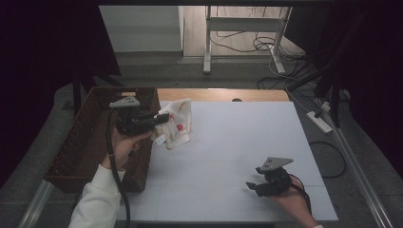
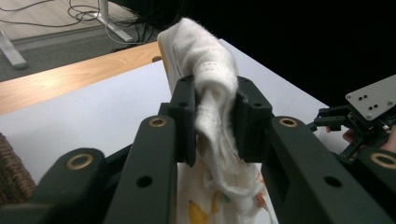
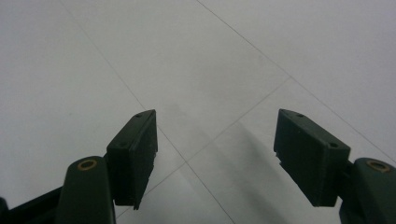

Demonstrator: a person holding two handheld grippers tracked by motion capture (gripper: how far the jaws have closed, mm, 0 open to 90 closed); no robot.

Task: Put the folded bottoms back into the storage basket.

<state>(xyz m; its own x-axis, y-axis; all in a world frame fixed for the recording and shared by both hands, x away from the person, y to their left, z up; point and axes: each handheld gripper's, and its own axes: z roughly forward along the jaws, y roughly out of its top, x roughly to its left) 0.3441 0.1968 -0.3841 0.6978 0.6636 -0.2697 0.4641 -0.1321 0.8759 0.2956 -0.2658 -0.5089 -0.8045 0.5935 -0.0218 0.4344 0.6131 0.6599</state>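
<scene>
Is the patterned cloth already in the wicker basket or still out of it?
Still out: the cloth hangs clamped in the left gripper, just beside the basket and above the white table.

In the high view, the left gripper (image 1: 159, 118) and the hand around it cover part of the cloth (image 1: 179, 124), so the cloth's left edge cannot be followed. The small tag at the cloth's lower left is too small to read. The basket (image 1: 78, 142) at the left is dark inside; what lies in it, if anything, cannot be told. The person's sleeve (image 1: 97, 199) is cut off by the bottom edge. In the left gripper view the cloth's printed lower part runs off the bottom edge, and the right gripper (image 2: 334, 119), at the right edge, is partly cut off.
</scene>
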